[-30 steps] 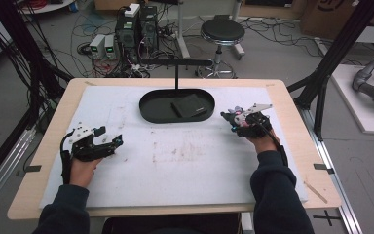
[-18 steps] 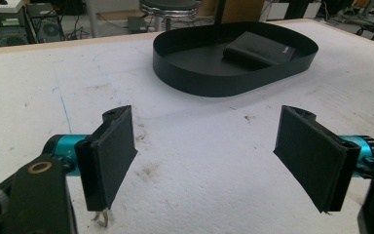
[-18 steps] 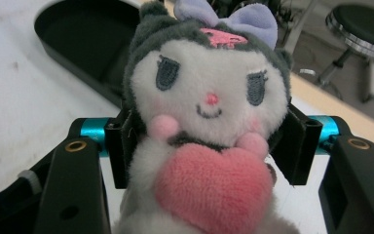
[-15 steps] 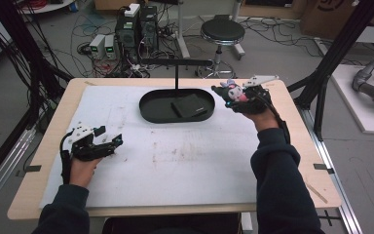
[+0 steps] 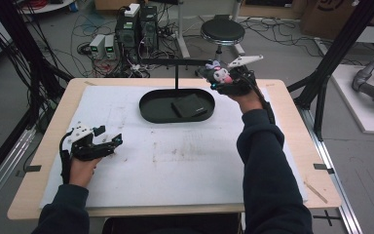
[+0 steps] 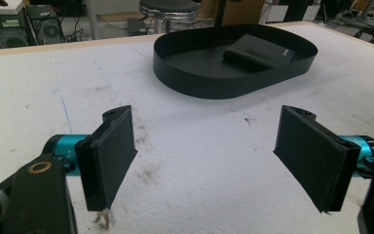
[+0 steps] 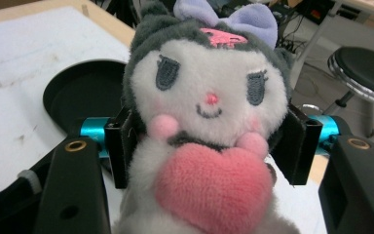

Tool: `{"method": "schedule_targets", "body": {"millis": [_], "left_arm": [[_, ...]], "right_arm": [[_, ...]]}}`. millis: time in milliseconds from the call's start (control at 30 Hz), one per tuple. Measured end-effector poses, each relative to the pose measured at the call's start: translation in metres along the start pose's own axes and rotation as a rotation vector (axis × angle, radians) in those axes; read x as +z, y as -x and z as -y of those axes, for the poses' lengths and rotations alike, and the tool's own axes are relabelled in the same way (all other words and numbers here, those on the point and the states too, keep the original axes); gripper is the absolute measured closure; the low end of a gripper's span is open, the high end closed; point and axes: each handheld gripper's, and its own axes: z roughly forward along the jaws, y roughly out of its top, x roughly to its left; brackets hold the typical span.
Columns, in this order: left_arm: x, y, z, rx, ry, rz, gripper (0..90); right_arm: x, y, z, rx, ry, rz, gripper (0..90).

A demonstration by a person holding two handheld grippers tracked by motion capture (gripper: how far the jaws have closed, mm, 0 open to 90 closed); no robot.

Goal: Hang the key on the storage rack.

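Holding a plush toy (image 7: 204, 122) between its jaws, the right gripper (image 5: 219, 78) is hanging in the air above the far edge of the table (image 5: 292, 122), just past the right end of the black oval tray (image 5: 151, 105). The jaws are pressing in on the toy's sides at about neck height; the toy is grey and white, with a lilac bow (image 7: 233, 17) on top and a pink heart (image 7: 214, 190) at its front. The grip looks firm, the soft body bulging over the black pads (image 7: 121, 146), probably so the toy does not slip while being carried.

A metal stand with a horizontal bar (image 5: 175, 62) is rising from behind the tray, and the gripper is close to that bar's right end. Judging from the height and position, the toy is either being brought to the bar or lowered into the tray; I cannot tell which.

A flat black case (image 6: 260, 51) is lying in the right part of the tray.

The left gripper (image 5: 108, 144) is resting low near the left edge of the white mat (image 5: 175, 165), jaws standing wide apart and gripping nothing, apparently parked out of the way.
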Motion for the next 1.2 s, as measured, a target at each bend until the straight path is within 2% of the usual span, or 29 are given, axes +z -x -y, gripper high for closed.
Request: {"method": "schedule_targets", "body": {"millis": [200,367,633,767,900,1000,1100,1200], "left_arm": [[0.000,-0.001,0.000,0.000,-0.002,0.004,22.2],[0.001,-0.001,0.000,-0.002,-0.001,0.003,22.2],[0.001,-0.001,0.000,0.000,0.000,0.003,22.2],[0.001,-0.001,0.000,0.000,-0.001,0.003,22.2],[0.001,-0.001,0.000,0.001,-0.003,0.004,22.2],[0.001,-0.001,0.000,-0.003,-0.003,0.003,22.2],[0.000,-0.002,0.000,-0.001,-0.004,0.004,22.2],[0.000,-0.002,0.001,0.000,-0.003,0.003,22.2]], "right_arm": [[0.017,0.006,0.000,0.071,0.038,-0.001,37.8],[0.023,0.009,0.000,0.101,0.068,0.001,37.8],[0.031,0.008,0.000,0.087,0.085,0.036,37.8],[0.034,0.009,0.000,0.096,0.091,0.059,37.8],[0.036,0.013,0.002,0.116,0.083,0.110,37.8],[0.037,0.016,0.005,0.132,0.058,0.125,37.8],[0.038,0.014,0.008,0.099,-0.002,0.139,37.6],[0.039,0.010,0.011,0.045,-0.048,0.140,37.5]]}}
